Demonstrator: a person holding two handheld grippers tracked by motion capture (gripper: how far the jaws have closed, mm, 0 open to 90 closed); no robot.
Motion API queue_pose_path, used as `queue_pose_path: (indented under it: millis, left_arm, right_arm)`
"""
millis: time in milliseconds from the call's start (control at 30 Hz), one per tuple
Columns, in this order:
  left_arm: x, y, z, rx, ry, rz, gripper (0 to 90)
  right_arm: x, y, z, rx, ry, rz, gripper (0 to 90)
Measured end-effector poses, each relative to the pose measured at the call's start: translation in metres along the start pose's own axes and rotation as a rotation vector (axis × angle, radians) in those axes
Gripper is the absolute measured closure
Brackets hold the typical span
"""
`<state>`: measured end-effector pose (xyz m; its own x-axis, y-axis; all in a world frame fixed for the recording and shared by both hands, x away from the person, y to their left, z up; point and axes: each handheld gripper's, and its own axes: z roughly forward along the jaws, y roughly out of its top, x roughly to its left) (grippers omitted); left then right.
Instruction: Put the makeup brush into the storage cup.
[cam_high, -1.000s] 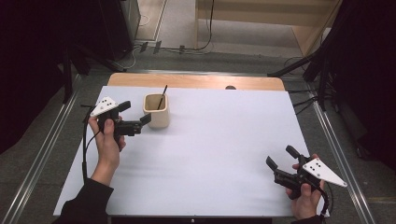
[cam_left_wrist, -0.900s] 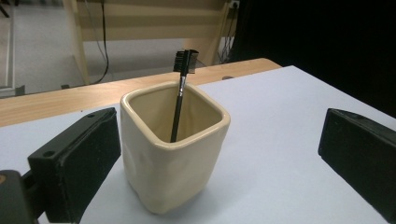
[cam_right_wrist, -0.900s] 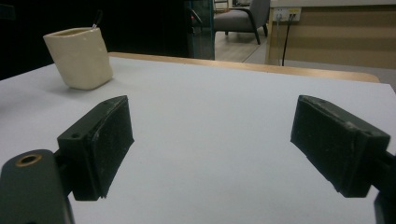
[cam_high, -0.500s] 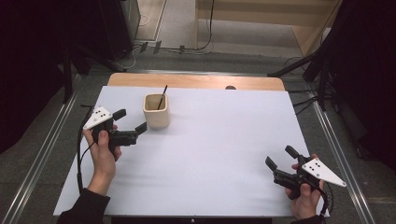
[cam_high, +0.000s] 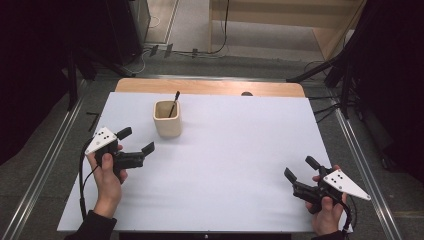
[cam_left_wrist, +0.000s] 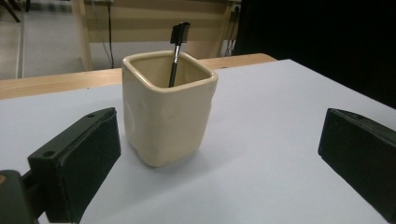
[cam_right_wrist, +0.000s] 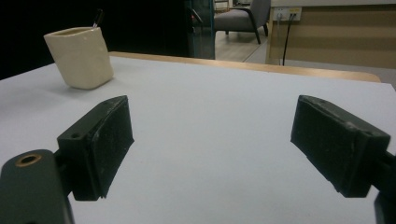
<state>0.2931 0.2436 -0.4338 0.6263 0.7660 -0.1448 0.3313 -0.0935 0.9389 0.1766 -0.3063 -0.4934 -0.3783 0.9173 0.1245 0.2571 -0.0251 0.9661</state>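
My left gripper has drawn back from the cream cup toward my side of the white table and a little lower than a second ago; it now sits just beside the cup, apart from it. Its jaws stand wide and hold nothing. The cup stands upright at the far left of the table with a black brush leaning inside. My right gripper stays near the right corner, jaws spread wide, empty.
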Motion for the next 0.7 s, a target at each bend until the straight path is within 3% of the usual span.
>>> queue_pose_path:
  millis: [267, 367, 467, 700]
  left_arm:
    - [0.000, -0.012, -0.010, 0.005, 0.007, -0.006, 0.0]
    - [-0.002, -0.020, -0.015, 0.004, 0.003, -0.001, 0.0]
    - [-0.004, -0.029, -0.021, 0.013, 0.006, 0.042, 0.0]
    - [-0.004, -0.036, -0.036, 0.000, 0.013, 0.037, 0.0]
  right_arm:
    - [0.000, 0.000, 0.000, -0.001, -0.001, 0.003, 13.3]
    - [-0.001, 0.000, 0.000, 0.001, -0.002, 0.005, 13.3]
    - [-0.002, 0.000, -0.001, -0.003, 0.001, 0.001, 13.3]
    - [-0.002, -0.001, 0.000, -0.001, -0.008, 0.013, 13.2]
